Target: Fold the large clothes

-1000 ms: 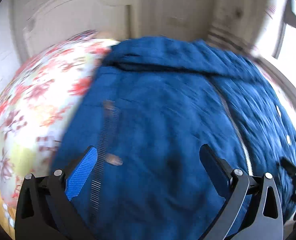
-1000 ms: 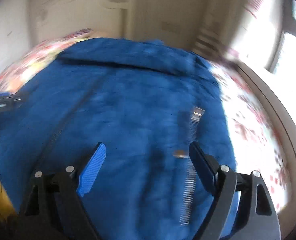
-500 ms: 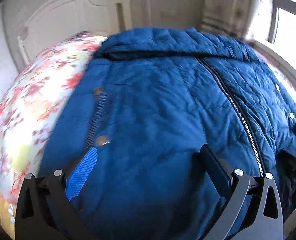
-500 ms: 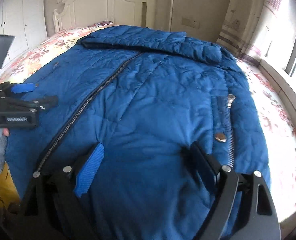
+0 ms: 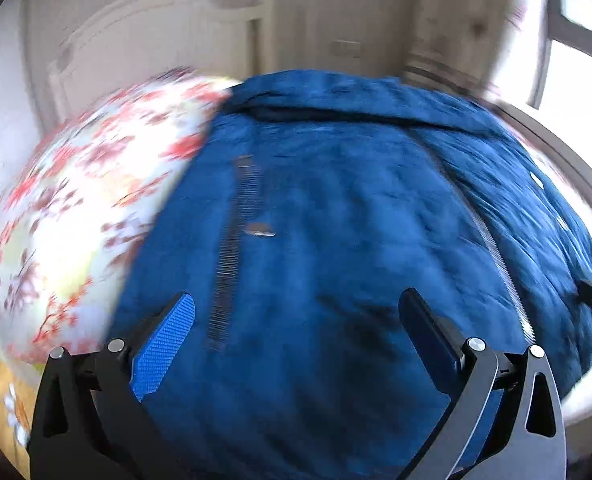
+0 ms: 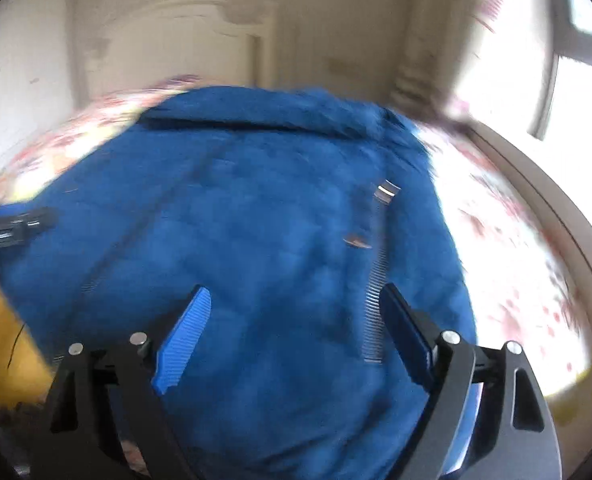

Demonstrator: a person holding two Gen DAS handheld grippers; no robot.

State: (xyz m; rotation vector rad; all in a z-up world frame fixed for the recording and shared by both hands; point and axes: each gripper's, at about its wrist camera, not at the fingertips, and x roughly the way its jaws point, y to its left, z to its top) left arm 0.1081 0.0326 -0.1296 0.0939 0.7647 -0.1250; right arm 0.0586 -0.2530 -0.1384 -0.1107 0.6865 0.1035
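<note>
A big blue quilted jacket (image 5: 336,208) lies front up on the bed, its collar at the far end and its main zip (image 5: 496,256) running down the right of the left wrist view. My left gripper (image 5: 296,312) hovers open over the jacket's near left part, beside a pocket zip (image 5: 231,248) and a snap (image 5: 259,230). In the right wrist view the same jacket (image 6: 235,220) fills the middle. My right gripper (image 6: 293,308) stands open above its near right part, close to the other pocket zip (image 6: 376,300). Neither gripper holds cloth. Both views are blurred.
A floral bedspread (image 5: 75,208) covers the bed on both sides of the jacket (image 6: 516,260). A white headboard (image 5: 143,48) stands at the far end, a bright window (image 6: 576,80) at the right. The left gripper's tip (image 6: 11,224) shows at the left edge of the right wrist view.
Both views have shifted sideways and gone blurry since the sharper frames half a second ago. Both grippers remain open above the jacket, and the jacket lies as before.
</note>
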